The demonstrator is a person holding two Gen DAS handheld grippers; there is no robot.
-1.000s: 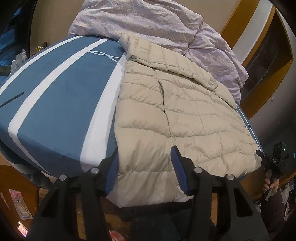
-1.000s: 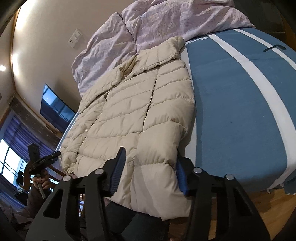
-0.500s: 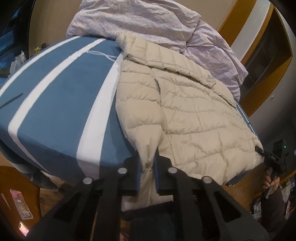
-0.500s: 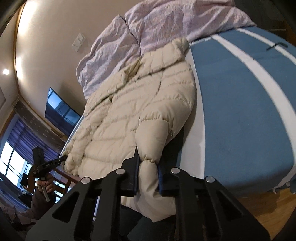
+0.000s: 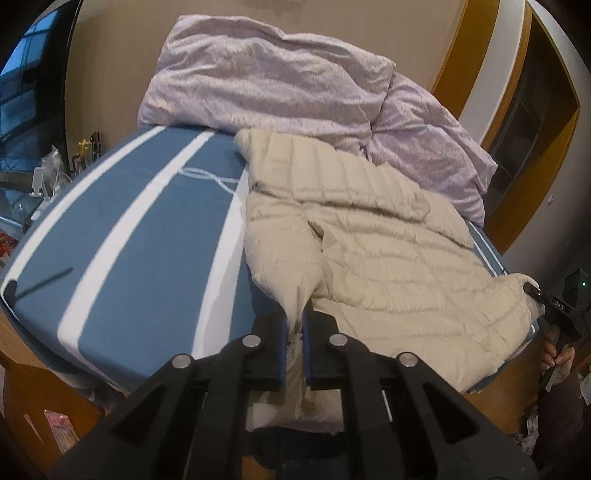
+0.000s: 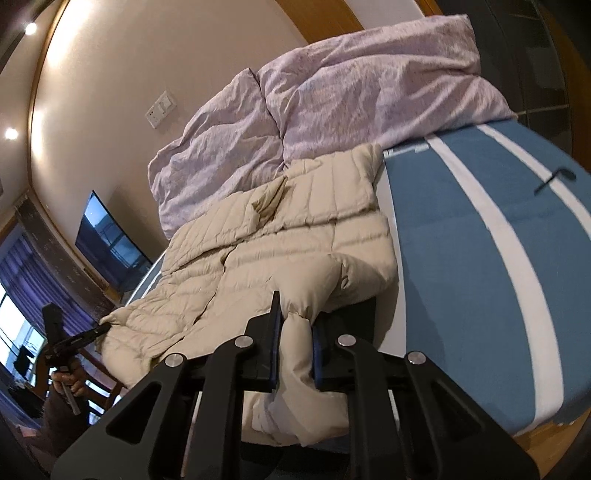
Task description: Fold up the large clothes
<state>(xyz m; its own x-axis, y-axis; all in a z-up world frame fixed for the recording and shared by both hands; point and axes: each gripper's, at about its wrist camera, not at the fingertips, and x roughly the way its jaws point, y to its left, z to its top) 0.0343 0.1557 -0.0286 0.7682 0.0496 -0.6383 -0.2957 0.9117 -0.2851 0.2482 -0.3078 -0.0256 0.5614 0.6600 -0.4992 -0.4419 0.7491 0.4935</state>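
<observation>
Nearest, left wrist view: left gripper clamped tight on near hem of beige puffer jacket, pinched fold raised between blue pads, loose hem drooping below the jaws. Same view, far right edge: right gripper seen from the side, tip buried in the jacket's other hem corner, gripped by a hand; jaw gap not readable from here.

Right wrist view settles it: right gripper closed on a bunched roll of jacket hem, fabric bulging above and spilling below the pads. Far left edge of this view: left gripper side-on at the opposite hem corner, held by a hand.

Beyond the jaws: jacket spread over bed, blue sheet with white stripes, collar end far, hem end near and lifted at both corners. Bare sheet lies left of jacket in left view, right of jacket in right view.

Only in left view: thin white cord looped on sheet beside collar; cluttered side surface far left; wood-framed dark opening far right. Only in right view: wall switch plate, dark screen on wall, ceiling spots, purple curtains.

Both views: dark thin object on sheet, kind unclear. Farthest: crumpled lilac duvet heaped at headboard end, touching collar.
</observation>
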